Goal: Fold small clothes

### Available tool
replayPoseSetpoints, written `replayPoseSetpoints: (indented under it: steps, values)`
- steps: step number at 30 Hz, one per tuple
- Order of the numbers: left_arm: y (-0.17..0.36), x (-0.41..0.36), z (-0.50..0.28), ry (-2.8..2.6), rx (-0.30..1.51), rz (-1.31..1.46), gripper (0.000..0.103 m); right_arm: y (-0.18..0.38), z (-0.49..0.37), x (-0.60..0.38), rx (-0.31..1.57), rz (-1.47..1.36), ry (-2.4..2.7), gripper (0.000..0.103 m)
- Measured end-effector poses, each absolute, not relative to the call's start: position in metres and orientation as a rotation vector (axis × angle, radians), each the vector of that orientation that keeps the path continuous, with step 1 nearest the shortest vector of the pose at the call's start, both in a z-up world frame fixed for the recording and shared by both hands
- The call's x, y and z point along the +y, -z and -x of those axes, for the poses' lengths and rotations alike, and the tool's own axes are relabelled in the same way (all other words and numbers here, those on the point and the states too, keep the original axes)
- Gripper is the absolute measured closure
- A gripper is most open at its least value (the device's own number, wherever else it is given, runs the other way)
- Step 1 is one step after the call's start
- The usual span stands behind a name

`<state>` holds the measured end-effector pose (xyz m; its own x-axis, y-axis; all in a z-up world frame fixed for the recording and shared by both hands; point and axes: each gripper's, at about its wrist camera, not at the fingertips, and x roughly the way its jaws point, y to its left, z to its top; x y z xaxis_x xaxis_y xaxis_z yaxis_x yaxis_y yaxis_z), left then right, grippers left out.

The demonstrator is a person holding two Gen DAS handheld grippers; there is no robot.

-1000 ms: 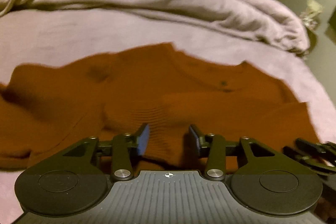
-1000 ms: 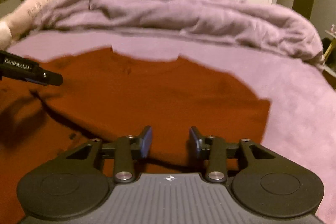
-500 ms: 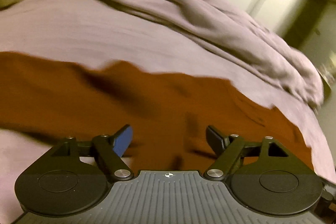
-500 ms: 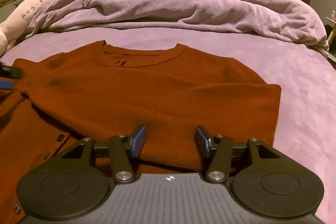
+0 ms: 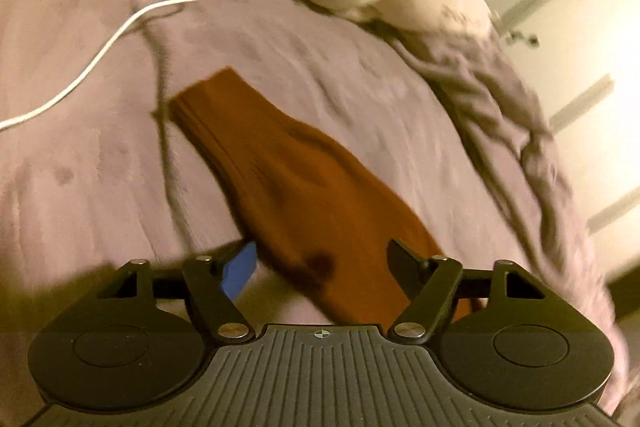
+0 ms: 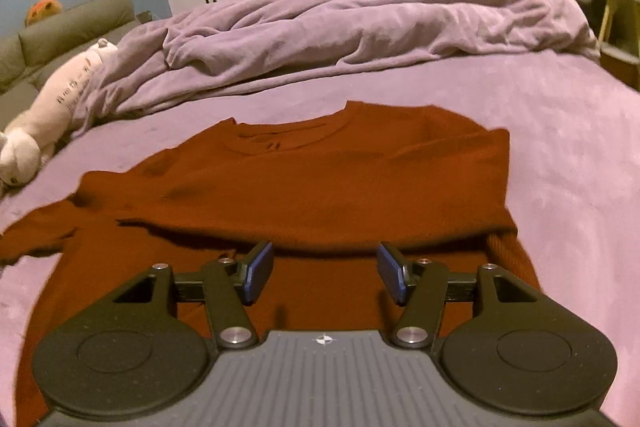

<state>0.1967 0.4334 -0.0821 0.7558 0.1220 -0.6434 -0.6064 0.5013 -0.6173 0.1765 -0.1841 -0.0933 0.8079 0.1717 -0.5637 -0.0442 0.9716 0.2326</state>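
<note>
Left gripper swung to rust-brown knit sweater's sleeve | both grippers just opened, empty; right gripper over hem | pinch cuff, fold inward

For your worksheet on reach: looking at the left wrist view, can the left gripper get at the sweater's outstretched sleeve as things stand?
Probably yes. The left gripper stands open directly over the near end of the sleeve, which lies flat on the purple bedspread. Nothing covers it; the white cable lies clear to one side.

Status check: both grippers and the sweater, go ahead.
Left gripper open, over the outstretched sleeve. Right gripper open, jaws just widened, above the rust sweater. White cable lies near the cuff.
</note>
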Motion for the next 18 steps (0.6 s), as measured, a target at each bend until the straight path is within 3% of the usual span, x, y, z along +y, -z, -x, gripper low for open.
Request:
replayPoseSetpoints:
  steps: [5, 9, 14, 18]
  values:
    - [0.097, 0.459, -0.196, -0.496, 0.471, 1.098, 0.045, 0.093, -0.170, -0.183, 0.635, -0.264, -0.104, 0.046]
    - [0.094, 0.466, -0.200, -0.508, 0.488, 1.065, 0.089, 0.095, -0.170, -0.182, 0.636, -0.251, -0.079, 0.063]
    - [0.068, 0.448, -0.198, -0.438, 0.437, 0.934, 0.093, 0.096, -0.169, -0.182, 0.635, -0.231, -0.049, 0.064]
    - [0.015, 0.390, -0.219, -0.255, 0.405, 0.755, 0.094, 0.095, -0.165, -0.187, 0.621, -0.236, -0.055, 0.064]
